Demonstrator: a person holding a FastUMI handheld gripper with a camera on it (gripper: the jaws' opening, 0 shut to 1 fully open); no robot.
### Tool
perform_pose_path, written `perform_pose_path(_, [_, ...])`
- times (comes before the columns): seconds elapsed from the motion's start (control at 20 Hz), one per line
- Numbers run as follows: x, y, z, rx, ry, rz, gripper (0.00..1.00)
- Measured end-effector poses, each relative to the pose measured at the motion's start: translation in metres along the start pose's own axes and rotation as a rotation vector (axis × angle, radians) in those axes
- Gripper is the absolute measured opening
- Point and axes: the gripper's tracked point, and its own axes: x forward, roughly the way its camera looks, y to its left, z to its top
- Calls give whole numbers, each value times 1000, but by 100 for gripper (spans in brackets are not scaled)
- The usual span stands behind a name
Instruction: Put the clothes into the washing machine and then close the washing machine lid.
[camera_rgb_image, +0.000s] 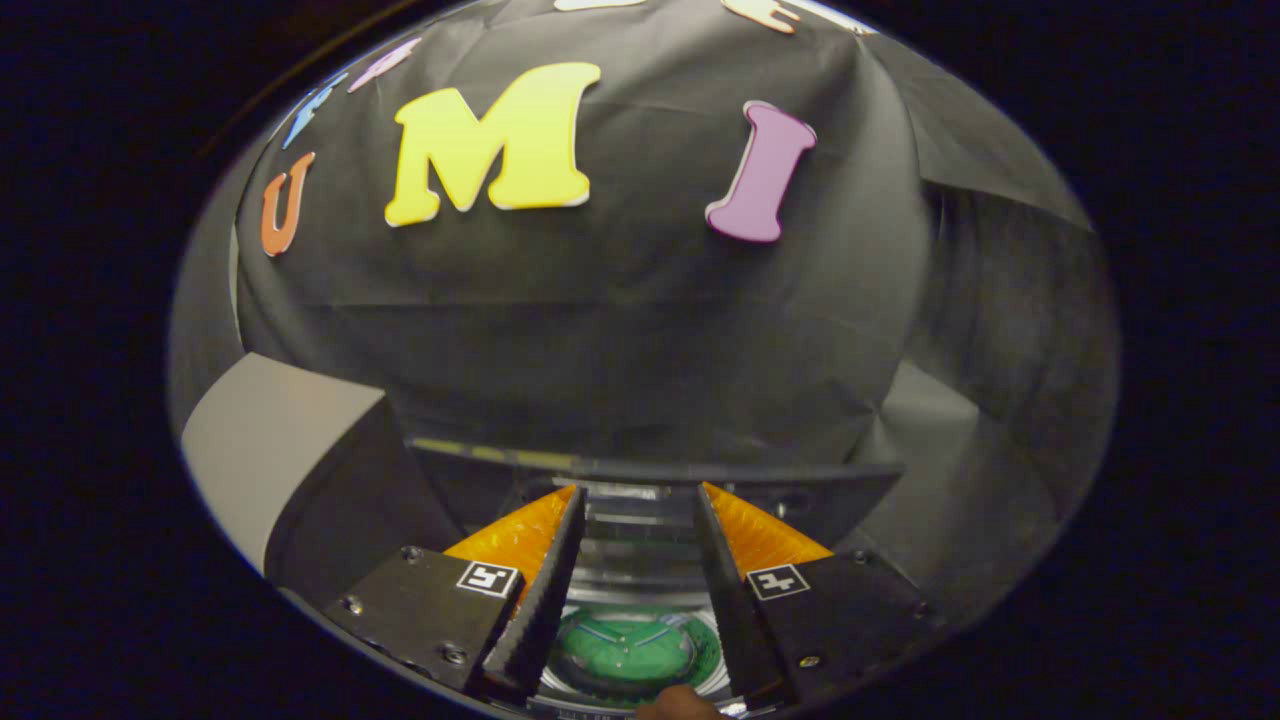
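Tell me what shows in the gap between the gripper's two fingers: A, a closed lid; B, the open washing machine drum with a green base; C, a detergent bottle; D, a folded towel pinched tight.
B: the gripper is open and holds nothing, and between its fingers lies the washing machine drum with its green base.

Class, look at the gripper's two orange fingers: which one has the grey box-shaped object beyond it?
The left orange finger: the grey box-shaped object stands beyond it. The gripper is open above the washing machine's green-bottomed drum.

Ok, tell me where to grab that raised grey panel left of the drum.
Pinch the grey panel at its top edge, coming from the drum side: it stands tilted up, likely the open lid, and that edge is free. The gripper hangs open over the drum.
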Motion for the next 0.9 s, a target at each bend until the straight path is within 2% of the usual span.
perform_pose_path(0.15, [-2,13,42,-33,-100,24,71])
perform_pose_path(0.35, [29,24,62,-52,-103,42,100])
perform_pose_path(0.65, [79,21,40,19,-4,64,100])
perform_pose_path(0.8, [87,24,15,67,76,54,100])
perform_pose_path(0.9, [88,30,12,86,70,57,100])
